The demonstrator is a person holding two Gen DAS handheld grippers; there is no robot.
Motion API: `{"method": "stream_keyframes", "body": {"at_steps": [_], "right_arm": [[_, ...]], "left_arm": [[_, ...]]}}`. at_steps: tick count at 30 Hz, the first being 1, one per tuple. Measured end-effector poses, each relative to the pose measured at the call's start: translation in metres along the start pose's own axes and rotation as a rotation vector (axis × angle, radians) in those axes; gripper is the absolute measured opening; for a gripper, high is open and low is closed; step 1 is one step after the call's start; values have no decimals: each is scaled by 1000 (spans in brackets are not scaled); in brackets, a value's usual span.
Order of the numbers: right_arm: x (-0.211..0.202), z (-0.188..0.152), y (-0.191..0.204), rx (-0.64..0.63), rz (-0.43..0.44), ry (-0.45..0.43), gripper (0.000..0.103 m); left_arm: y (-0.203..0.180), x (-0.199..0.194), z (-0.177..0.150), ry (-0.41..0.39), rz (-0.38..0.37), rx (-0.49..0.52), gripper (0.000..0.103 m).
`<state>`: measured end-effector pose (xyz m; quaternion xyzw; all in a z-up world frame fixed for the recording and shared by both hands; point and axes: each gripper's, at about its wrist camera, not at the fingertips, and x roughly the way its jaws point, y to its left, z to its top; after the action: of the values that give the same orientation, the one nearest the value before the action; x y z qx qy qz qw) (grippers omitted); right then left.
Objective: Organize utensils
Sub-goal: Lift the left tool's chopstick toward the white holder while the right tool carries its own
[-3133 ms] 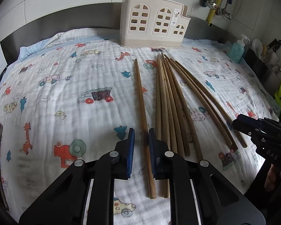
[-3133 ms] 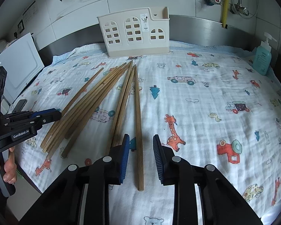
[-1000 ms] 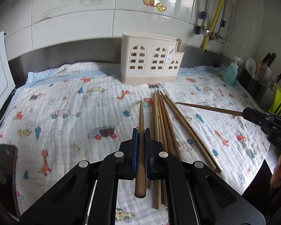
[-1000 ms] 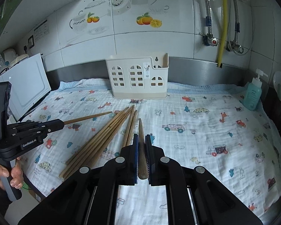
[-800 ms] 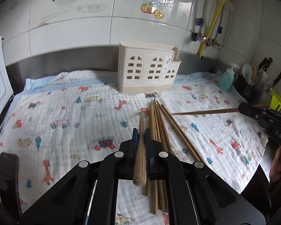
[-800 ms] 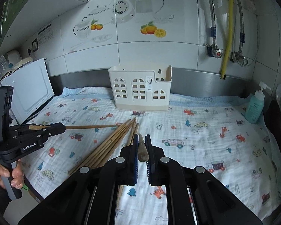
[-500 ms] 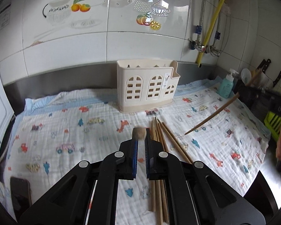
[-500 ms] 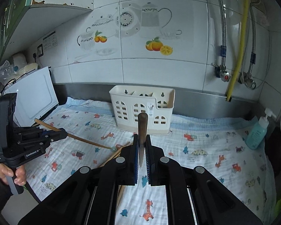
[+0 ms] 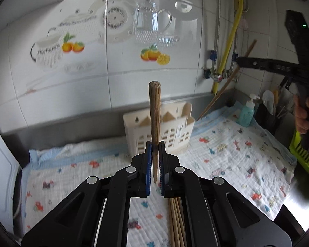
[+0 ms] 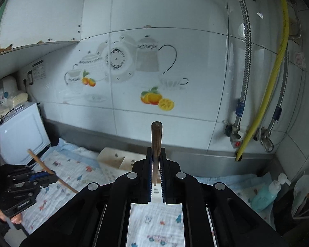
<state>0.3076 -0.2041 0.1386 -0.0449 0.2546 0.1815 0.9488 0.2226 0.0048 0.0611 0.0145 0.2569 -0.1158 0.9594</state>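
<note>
Each gripper, left (image 9: 153, 152) and right (image 10: 156, 156), is clamped on one upright chopstick (image 9: 154, 113). Below sit a cartoon-print cloth (image 9: 226, 154), beige holder (image 9: 175, 131) and tiled wall (image 10: 175, 30).

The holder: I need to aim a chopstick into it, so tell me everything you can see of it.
The holder is a cream plastic caddy shaped like a row of houses, its front pierced by arched window cut-outs, with hanging holes near the top and a small label. It stands upright on the printed cloth against the steel backsplash. Dividers show inside; the visible compartments look empty. Nothing else touches it.
</note>
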Motion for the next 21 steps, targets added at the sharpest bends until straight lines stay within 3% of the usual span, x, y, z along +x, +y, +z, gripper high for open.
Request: {"method": "stream_keyframes", "body": {"at_steps": [11,16,21], "right_arm": [[68,0,-10,51,-10,79,7],[83,-9,-10,40,-9,118,7],[89,-14,-9,31,-9,136,7]], "left_arm": [[-4,5,88,-181,87,57,5],[5,41,98,-138,116,33,5],[21,73,91,-59,98,-31,5]]}}
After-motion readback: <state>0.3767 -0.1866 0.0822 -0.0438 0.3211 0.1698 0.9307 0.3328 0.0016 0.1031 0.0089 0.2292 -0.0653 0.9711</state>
